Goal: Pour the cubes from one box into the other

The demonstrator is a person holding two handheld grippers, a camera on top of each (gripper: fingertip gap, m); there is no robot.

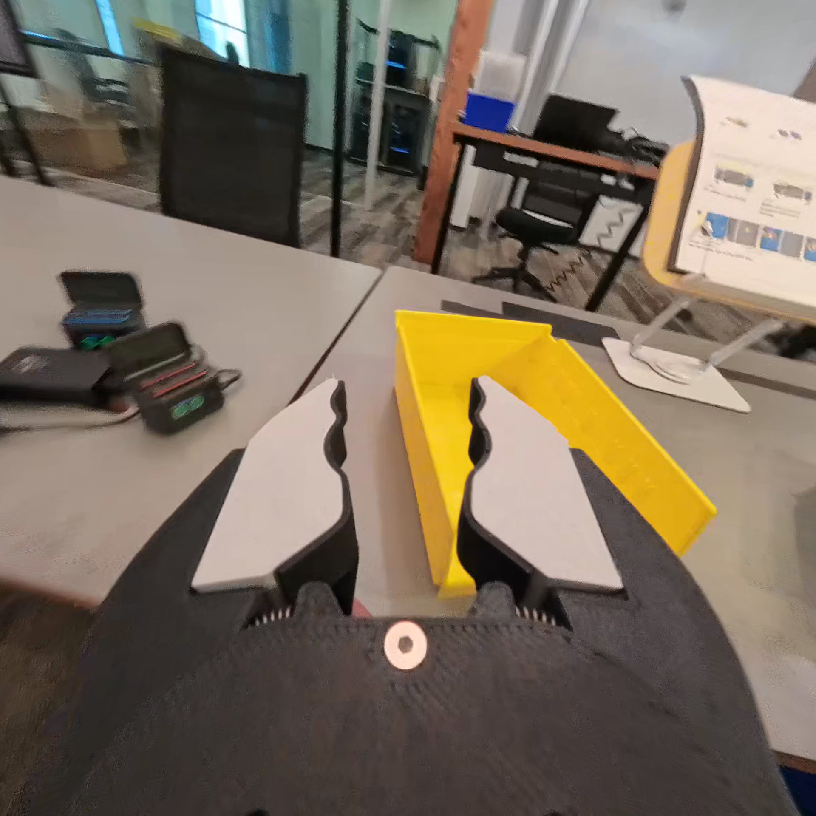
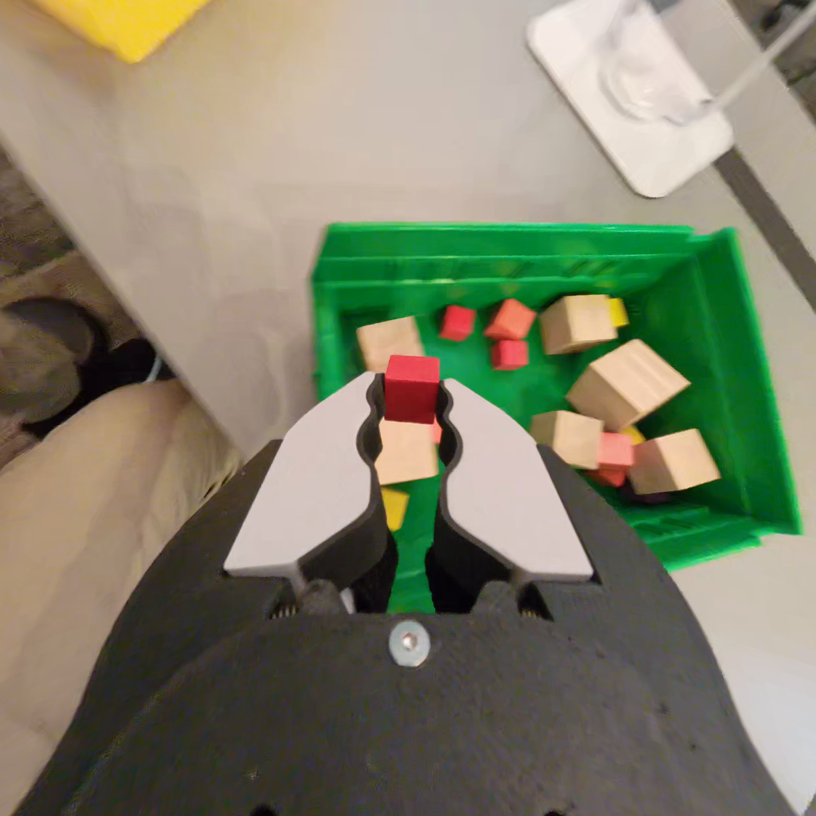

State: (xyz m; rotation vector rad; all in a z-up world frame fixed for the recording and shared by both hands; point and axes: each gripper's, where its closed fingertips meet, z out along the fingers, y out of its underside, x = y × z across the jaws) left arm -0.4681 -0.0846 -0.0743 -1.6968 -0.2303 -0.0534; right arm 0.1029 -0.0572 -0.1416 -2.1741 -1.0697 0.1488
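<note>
Over the green box (image 2: pixel 728 397) my right gripper (image 2: pixel 410 384) pinches a red cube (image 2: pixel 410 388), beige cubes (image 2: pixel 627 384) scattered below, while only my spread, empty left gripper (image 1: pixel 408 388) sees the bare yellow box (image 1: pixel 596 410).

the left wrist view is taken from just behind the left tongs (image 1: pixel 408 388), low over the counter (image 1: pixel 132 463) and nearly level, so the yellow box (image 1: pixel 587 424) is seen close ahead and the office room beyond it. the right wrist view is taken from behind the right tongs (image 2: pixel 408 384), tilted steeply downward, with the green box (image 2: pixel 728 353) seen from close above. shared by both views are the counter, the yellow box, of which a corner is caught at the top left of the right view, and the white stand base (image 1: pixel 680 379) (image 2: pixel 618 110).
</note>
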